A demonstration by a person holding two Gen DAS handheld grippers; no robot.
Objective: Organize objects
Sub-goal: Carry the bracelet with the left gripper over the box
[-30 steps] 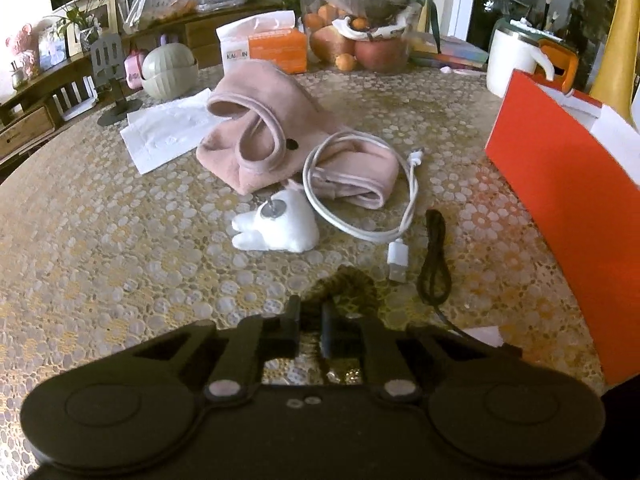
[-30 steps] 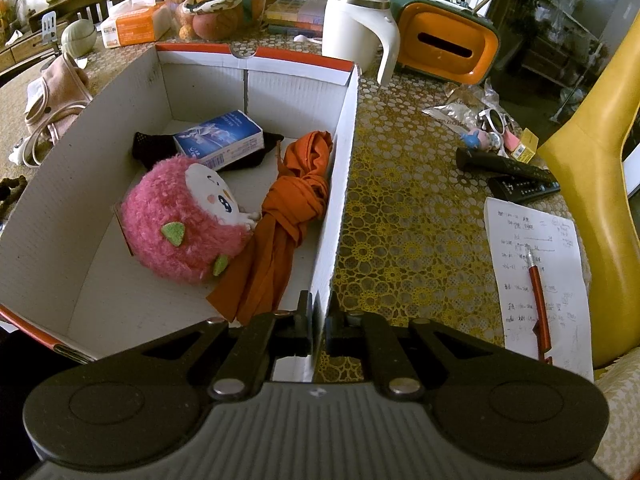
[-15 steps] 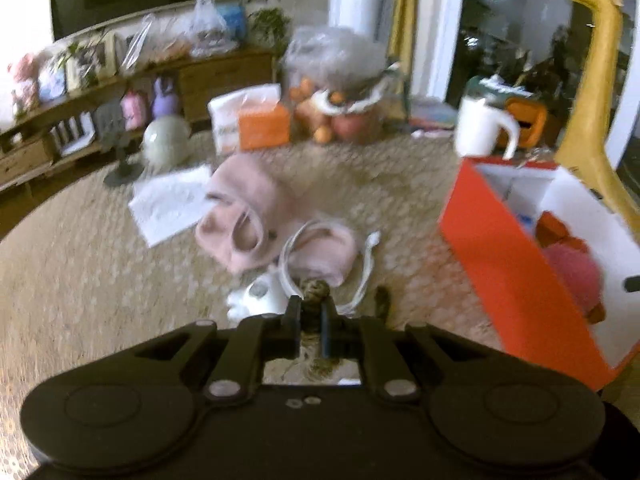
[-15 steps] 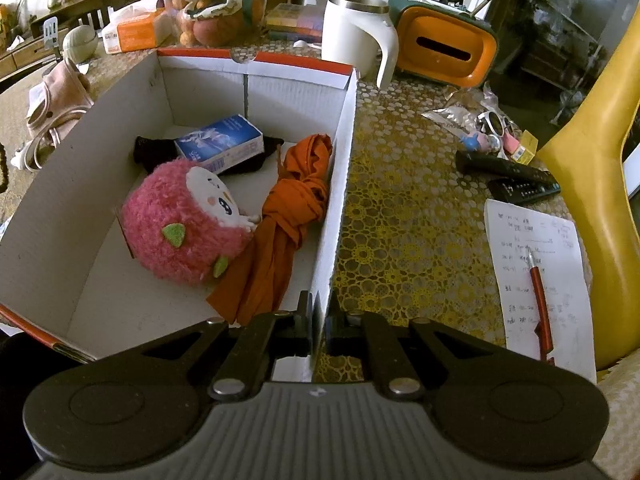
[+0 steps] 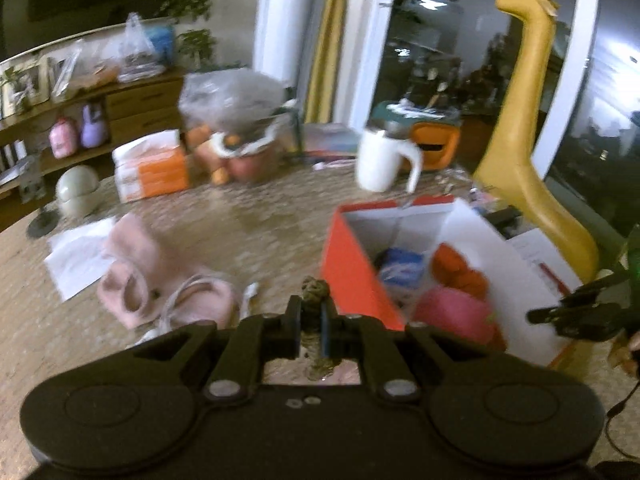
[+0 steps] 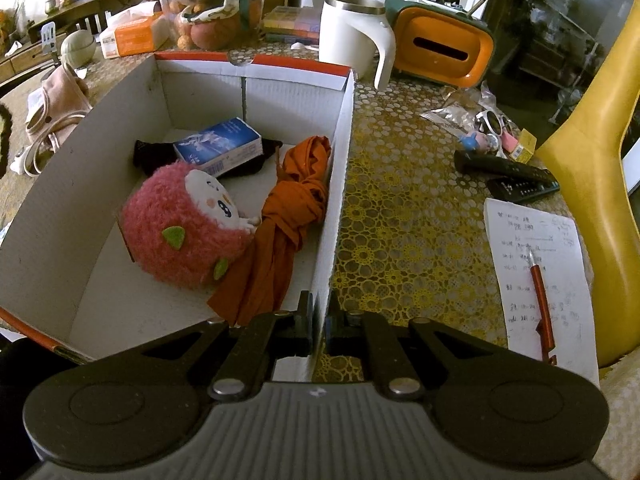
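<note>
The left gripper (image 5: 310,312) has its fingers clamped on a small brown bundle (image 5: 315,289), held above the counter (image 5: 260,224) left of the box (image 6: 338,168). The right gripper (image 6: 318,316) fingers are clamped on the box's right wall.

Wooden sideboard (image 5: 132,104), dark glass doors (image 5: 452,52)

The left wrist view is dim and smeared by motion blur; beyond the jaws the surface (image 5: 248,216) loses its pattern, and the window (image 5: 452,64) shows pale reflections. The right wrist view is sharp and brightly lit, the patterned surface (image 6: 404,216) crisp. Both bend strongly toward dark corners.
</note>
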